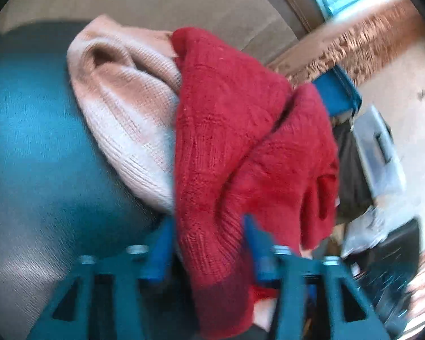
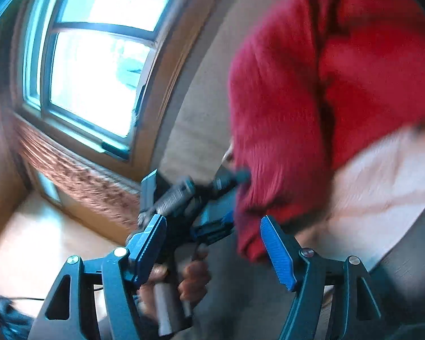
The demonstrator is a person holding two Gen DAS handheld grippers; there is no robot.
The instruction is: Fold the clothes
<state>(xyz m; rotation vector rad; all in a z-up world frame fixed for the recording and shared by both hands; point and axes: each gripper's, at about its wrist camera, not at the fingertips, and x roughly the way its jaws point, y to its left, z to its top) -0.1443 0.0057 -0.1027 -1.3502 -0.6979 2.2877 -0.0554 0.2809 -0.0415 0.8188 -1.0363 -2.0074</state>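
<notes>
A red knit garment [image 1: 240,147] hangs bunched in the left wrist view, and my left gripper [image 1: 209,243] is shut on its lower part, blue pads pressing the cloth from both sides. Behind it lies a pale pink knit garment [image 1: 127,119] on a dark teal table [image 1: 36,155]. In the right wrist view the same red garment [image 2: 325,90] fills the upper right, with pale pink cloth [image 2: 382,187] under it. My right gripper [image 2: 215,243] stands open, nothing between its fingers. The other gripper [image 2: 206,215], held by a hand [image 2: 192,280], grips the red cloth's edge just ahead.
A window [image 2: 99,56] with a wooden frame is at the left of the right wrist view, a brown sill below it. A beige wall is behind the clothes. Past the table's right edge sit a pale plastic box [image 1: 379,153] and dark bags on the floor.
</notes>
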